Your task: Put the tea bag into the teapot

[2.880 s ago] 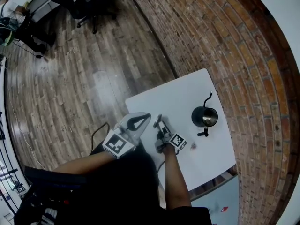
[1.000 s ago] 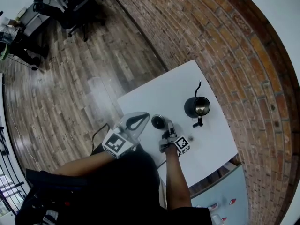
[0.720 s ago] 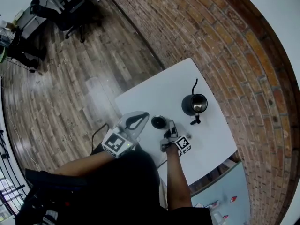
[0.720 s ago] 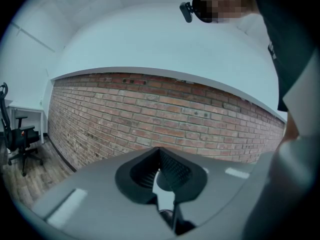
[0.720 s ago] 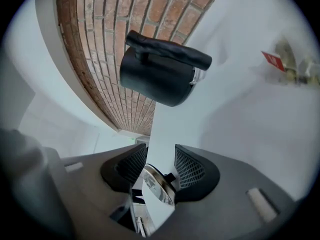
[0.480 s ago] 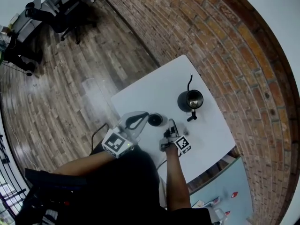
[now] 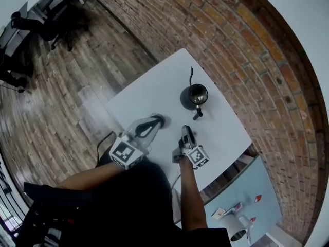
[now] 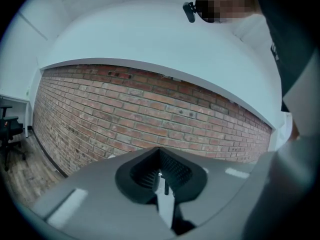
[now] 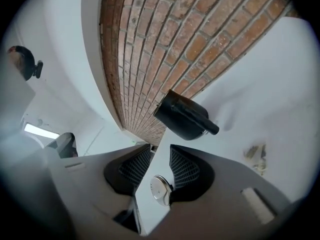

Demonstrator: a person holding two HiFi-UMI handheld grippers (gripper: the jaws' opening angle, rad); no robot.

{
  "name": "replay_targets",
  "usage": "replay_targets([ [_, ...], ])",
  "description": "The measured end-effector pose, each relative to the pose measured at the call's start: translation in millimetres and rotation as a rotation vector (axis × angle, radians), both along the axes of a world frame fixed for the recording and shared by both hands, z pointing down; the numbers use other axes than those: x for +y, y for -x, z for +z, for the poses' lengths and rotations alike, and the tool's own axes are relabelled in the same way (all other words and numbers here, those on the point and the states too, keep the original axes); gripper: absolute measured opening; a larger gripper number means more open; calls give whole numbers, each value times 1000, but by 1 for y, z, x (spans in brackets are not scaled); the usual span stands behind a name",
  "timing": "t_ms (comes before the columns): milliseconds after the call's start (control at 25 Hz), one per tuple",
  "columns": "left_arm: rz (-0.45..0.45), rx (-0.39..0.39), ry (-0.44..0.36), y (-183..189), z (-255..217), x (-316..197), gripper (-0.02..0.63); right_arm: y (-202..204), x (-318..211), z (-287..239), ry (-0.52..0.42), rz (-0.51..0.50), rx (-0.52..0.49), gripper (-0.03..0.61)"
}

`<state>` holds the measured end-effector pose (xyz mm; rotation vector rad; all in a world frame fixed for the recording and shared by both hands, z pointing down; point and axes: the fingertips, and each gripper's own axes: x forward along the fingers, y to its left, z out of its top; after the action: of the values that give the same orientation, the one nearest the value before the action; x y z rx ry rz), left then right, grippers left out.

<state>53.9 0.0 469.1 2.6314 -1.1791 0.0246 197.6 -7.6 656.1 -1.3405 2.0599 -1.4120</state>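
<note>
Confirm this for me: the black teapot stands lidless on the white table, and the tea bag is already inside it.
One thing is wrong: the tea bag is not inside the teapot. The right gripper view shows it lying on the white table, apart from the pot. The rest holds: the black teapot stands lidless on that table.

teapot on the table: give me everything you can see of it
The teapot is black and matte outside and looks like metal. Its top is open, with no lid on it, and shows a shiny inside. A thin curved spout rises on the side toward the table's far edge. A short straight handle sticks out of the opposite side. It stands upright on the white table, in the part nearer the brick wall. Only the table touches it. Whether anything lies inside cannot be told.
</note>
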Motion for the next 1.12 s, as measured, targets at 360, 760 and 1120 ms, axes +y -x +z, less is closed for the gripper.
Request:
replay_targets([
  [360,88,32,2,-33,-4,12,0,-46,10,-71,-136,151,99,-2],
  [760,219,85,0,-49,-8,-2,0,-48,32,-145,-299,177,583,2],
  [1120,334,114,26,-46,-8,-18,-2,-31,57,-148,-234,267,748,3],
])
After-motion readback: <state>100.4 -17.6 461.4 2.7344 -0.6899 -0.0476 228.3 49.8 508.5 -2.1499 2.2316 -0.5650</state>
